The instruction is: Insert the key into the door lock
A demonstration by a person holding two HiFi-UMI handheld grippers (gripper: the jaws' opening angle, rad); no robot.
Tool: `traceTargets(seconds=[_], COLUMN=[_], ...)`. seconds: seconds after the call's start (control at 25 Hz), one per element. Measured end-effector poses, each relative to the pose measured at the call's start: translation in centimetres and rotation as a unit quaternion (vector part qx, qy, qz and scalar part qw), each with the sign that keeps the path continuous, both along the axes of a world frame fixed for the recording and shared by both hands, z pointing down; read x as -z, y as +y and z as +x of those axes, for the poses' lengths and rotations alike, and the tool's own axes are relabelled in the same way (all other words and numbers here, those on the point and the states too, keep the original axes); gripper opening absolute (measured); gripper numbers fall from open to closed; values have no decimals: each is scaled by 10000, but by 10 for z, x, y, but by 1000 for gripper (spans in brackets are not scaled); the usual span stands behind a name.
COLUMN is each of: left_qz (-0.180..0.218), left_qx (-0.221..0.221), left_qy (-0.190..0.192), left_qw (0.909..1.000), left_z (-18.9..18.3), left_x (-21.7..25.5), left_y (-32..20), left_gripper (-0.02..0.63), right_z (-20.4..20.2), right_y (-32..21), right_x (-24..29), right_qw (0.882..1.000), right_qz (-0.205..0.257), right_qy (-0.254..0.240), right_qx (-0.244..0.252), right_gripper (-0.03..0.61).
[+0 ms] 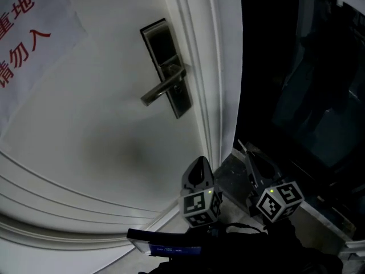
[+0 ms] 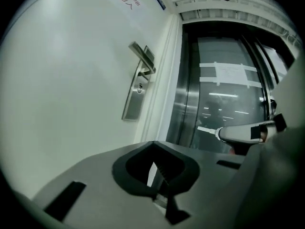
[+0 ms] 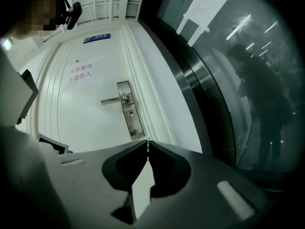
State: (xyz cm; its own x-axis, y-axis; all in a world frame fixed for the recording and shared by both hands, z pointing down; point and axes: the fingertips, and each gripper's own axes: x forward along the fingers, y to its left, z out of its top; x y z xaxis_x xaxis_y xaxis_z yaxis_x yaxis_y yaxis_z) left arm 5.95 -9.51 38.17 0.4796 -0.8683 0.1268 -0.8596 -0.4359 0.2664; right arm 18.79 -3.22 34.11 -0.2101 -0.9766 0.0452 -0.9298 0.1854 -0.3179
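**Key gripped, lock not yet reached**

The right claw is pinched on a thin toothed strip, judged to be the key, held edge-on below and well short of the door lock. The left claw is closed with nothing seen in it, also below the lock. Approach, alignment and insertion are all left to do

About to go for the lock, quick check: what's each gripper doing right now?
Left gripper: shut, nothing between its jaws.
Right gripper: shut on the key, a thin edge at its jaw tips.
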Motion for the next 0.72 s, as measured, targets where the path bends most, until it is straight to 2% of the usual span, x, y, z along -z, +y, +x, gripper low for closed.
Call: traceTargets(seconds=[0.32, 0.48, 0.72], left_qz=[228, 298, 301], left_qx=[788, 1253, 1730], left_qy=[-117, -103, -71], left_qw=[9966, 9916, 9844], left_z=[-70, -111, -155], left_x=[3, 7, 10], left_y=[-40, -49, -48], left_gripper=[2, 2, 2], right_z=[-67, -108, -159], right_y=[-63, -87, -105], right_x=[3, 5, 4], right_qw=[9954, 9892, 9783], right_qz=[58, 133, 164], right_qy=[-43, -74, 90], right_qx=[951, 1460, 2062], right_gripper=[12, 12, 12])
